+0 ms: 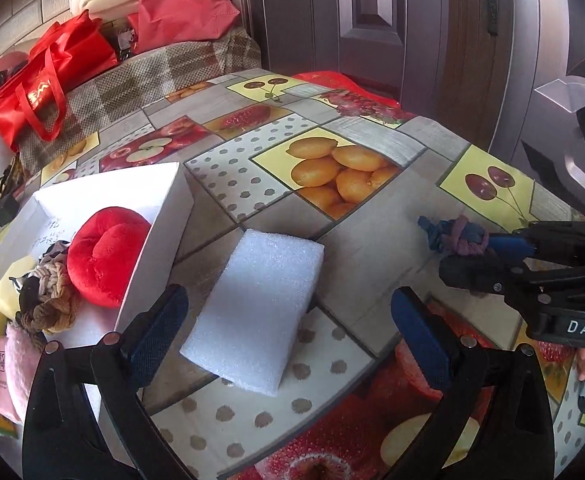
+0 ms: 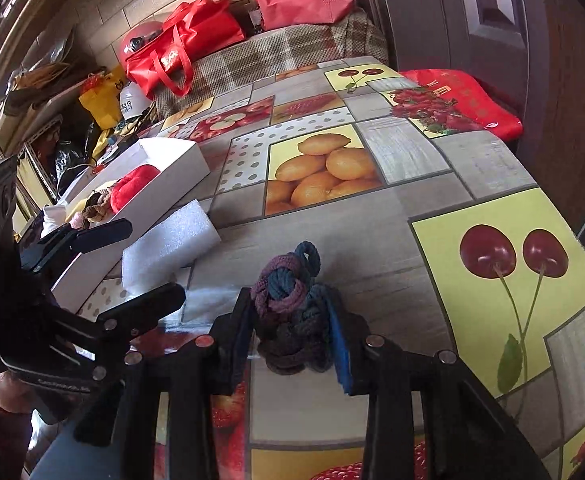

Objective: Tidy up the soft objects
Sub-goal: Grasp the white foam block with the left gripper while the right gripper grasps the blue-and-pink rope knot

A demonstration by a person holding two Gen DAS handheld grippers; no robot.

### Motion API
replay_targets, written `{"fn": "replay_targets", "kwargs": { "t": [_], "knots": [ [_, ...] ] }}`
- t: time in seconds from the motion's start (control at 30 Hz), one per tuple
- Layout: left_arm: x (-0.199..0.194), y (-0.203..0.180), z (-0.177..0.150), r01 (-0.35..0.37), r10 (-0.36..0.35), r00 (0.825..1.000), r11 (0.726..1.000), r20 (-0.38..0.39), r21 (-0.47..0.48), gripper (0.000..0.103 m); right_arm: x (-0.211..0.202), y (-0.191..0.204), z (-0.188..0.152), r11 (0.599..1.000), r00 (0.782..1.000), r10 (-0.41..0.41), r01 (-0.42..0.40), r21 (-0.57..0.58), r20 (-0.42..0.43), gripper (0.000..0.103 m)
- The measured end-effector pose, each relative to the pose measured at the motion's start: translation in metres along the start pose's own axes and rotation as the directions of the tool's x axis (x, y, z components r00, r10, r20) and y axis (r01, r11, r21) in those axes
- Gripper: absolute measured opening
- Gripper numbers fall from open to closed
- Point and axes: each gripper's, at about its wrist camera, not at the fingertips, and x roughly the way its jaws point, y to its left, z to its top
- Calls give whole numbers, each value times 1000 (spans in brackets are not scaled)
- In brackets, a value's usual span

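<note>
While your right tongs [image 2: 292, 340] pinch the blue-and-purple knotted rope [image 2: 292, 304] on the counter [image 2: 412, 168], your left tongs [image 1: 288, 320] stand wide apart around the white foam block [image 1: 252, 312], not touching it. Just left of the foam, the white box [image 1: 164, 224] holds a red plush cushion [image 1: 104, 256] and a brown braided rope [image 1: 48, 300].

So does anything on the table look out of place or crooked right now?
The white foam block lies askew on the tablecloth, one corner tucked against the white box rather than inside it. The knotted rope toy is also outside the box, clamped in the right gripper. Nothing looks spilled or damaged.
</note>
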Motion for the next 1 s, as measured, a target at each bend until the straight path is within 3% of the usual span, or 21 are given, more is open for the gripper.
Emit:
{"fn": "replay_targets", "kwargs": {
  "t": [0.13,0.27,0.37,0.5,0.6,0.67,0.7,0.73,0.9,1.0],
  "knots": [
    [13,4,7,-10,9,1000,1000,-28,-18,102,0,-4,1,1000,1000,16,-16,16,3,35],
    [26,-7,5,13,-9,995,999,-104,38,102,1,-7,2,999,999,31,-31,30,6,35],
    [21,-19,-3,102,-93,988,993,-119,66,102,1,-10,2,998,999,43,-43,46,12,35],
    [16,-23,-5,53,-45,994,996,-103,78,102,1,-14,2,996,998,55,-56,68,15,36],
    [23,-13,-3,70,-66,990,997,-127,25,101,1,-12,2,997,999,46,-47,56,12,36],
    [22,-11,-4,86,-84,989,996,-118,18,90,0,-10,2,998,999,41,-41,46,17,35],
    [19,-12,-4,95,-91,990,995,-107,28,74,-1,-8,2,998,999,41,-42,40,22,35],
    [16,-15,-5,100,-96,991,994,-95,39,50,-2,-8,2,999,999,39,-40,33,31,34],
    [4,-25,-7,69,-65,997,993,-48,91,48,-17,0,0,1000,993,-11,12,-6,120,33],
    [-13,-30,-8,47,-53,998,991,42,125,48,-27,2,-1,999,983,-32,35,-12,179,33]
  ]
}}
